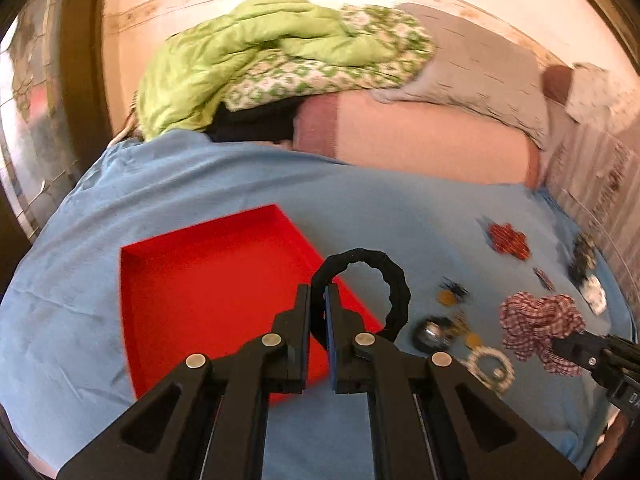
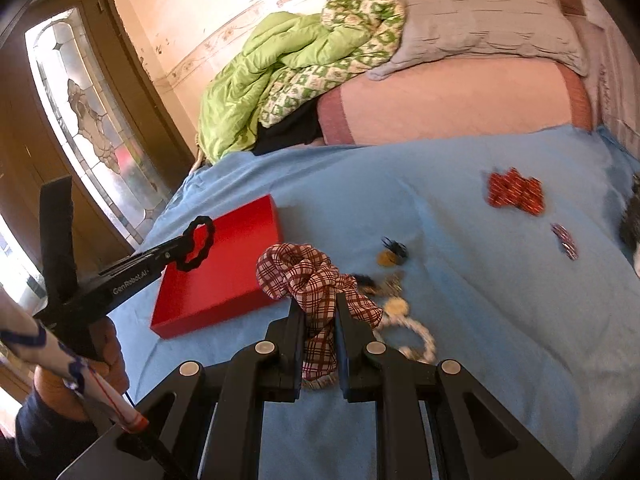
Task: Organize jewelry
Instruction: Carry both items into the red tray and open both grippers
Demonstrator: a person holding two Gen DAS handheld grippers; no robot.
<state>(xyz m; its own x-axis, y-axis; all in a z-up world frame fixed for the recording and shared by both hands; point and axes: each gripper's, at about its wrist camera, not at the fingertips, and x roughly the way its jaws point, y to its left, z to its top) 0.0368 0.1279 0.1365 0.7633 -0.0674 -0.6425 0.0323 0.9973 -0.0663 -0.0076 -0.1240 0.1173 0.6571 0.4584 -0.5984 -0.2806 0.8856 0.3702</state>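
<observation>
Left claw (image 1: 319,294) grips black ring (image 1: 394,280) above red tray's (image 1: 192,280) rim.

Left wrist view: mounted behind the left gripper (image 1: 319,300), looking forward and steeply down along its fingers onto the blue sheet (image 1: 240,184), close range. The red tray (image 1: 208,280) sits just ahead at 11 o'clock. Right wrist view: same mounting on the right gripper (image 2: 320,312), similar downward tilt, tray (image 2: 216,280) at 10 o'clock. Both views share the tray, sheet, green quilt (image 1: 248,44) at 12 o'clock, and each other's gripper.
</observation>
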